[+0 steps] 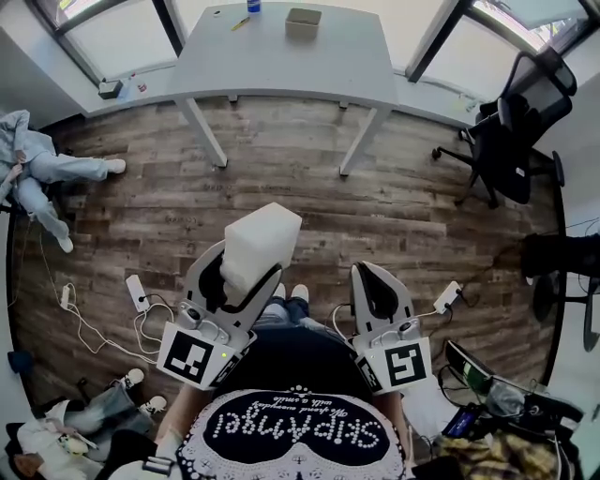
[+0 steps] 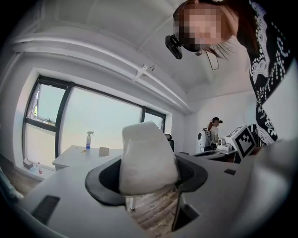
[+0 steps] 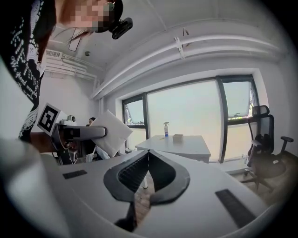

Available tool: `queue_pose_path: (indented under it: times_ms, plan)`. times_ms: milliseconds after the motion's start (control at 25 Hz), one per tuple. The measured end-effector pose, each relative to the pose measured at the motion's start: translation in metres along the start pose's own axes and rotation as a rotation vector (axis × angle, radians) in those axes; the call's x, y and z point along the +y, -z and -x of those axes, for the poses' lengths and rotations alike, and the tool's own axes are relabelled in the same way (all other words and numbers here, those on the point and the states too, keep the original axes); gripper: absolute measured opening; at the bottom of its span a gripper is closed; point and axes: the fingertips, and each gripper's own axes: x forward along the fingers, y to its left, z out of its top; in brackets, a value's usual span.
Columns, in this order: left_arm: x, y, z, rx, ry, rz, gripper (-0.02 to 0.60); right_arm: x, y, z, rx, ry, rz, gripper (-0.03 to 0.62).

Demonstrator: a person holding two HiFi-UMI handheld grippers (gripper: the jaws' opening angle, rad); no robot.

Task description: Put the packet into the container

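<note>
Grips the packet (image 1: 261,246) with the left gripper (image 1: 234,286), jaws spread wide and pads pressed on the two flanks of its lower half, upper half standing free above them. Carries nothing in the right gripper (image 1: 367,281), jaws closed tip to tip. Holds the packet in mid-air over the wooden floor, just in front of the person's body and well apart from the table (image 1: 281,66).

Looks soft and pillowy: white, puffed, rounded at the corners, swelling a little between the pads. Probably light, judging by how upright it stands from a grip low down, with no sag. Likely a smooth film skin, so apt to slide if the squeeze slackens. Cannot tell what is inside, nor how fragile.

Best taken across the full middle of the body rather than by a thin edge seam, with enough pressure to stop slipping but not enough to crush or burst it.

Shows a small beige box (image 1: 303,21) near the far edge of the table, just right of a spray bottle (image 1: 253,5). Probably the container, though too small here to be sure.
</note>
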Motion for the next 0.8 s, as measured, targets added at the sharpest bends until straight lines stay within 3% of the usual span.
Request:
queue_pose_path:
  times_ms: [400, 800]
  plan:
    - [-0.006, 0.023, 0.0, 0.025, -0.031, 0.027, 0.284, -0.01, 0.015, 0.0, -0.037, -0.053, -0.096, 0.015]
    - [0.051, 0.014, -0.039, 0.023, -0.044, 0.032, 0.284, -0.021, 0.005, -0.059, -0.015, -0.055, -0.115, 0.015]
